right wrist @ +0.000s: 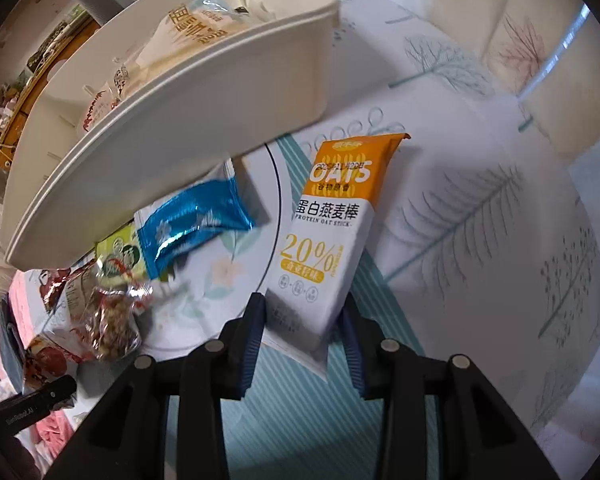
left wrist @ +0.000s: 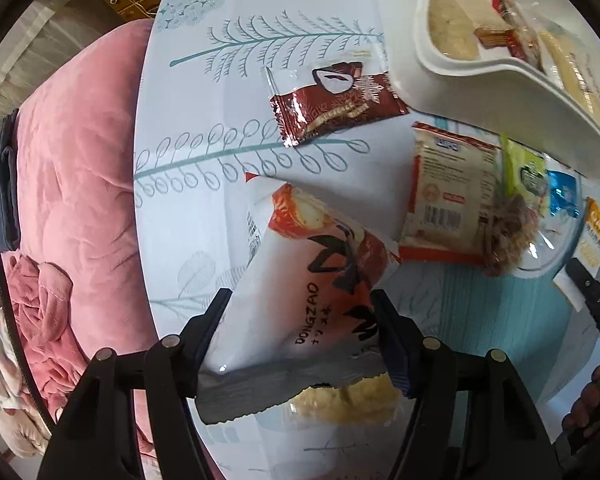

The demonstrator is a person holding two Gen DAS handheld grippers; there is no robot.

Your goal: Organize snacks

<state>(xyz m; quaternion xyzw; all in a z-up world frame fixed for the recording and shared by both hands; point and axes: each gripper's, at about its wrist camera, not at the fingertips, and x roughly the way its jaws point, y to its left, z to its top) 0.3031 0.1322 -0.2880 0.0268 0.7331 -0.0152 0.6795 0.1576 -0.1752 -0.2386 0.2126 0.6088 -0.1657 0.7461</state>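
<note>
My left gripper [left wrist: 300,312] is shut on a white and orange DONGZAO snack packet [left wrist: 300,280], held above the patterned tablecloth. My right gripper [right wrist: 304,320] is shut on an orange and white protein oat stick [right wrist: 328,232], held above the table. A white plastic bin [right wrist: 172,120] with several packets inside stands ahead; in the left wrist view it [left wrist: 480,92] is at the upper right. Loose snacks lie near it: a dark red packet [left wrist: 336,100], a beige packet [left wrist: 448,192], a blue packet [right wrist: 192,224], a green packet [right wrist: 120,256] and a clear nut packet [right wrist: 108,316].
The round table [left wrist: 188,92] has a tree-print cloth. A pink cushioned seat [left wrist: 72,160] sits beyond its left edge. A round plate outline [right wrist: 276,184] lies under the loose snacks. The right gripper's black body [left wrist: 596,300] shows at the left wrist view's right side.
</note>
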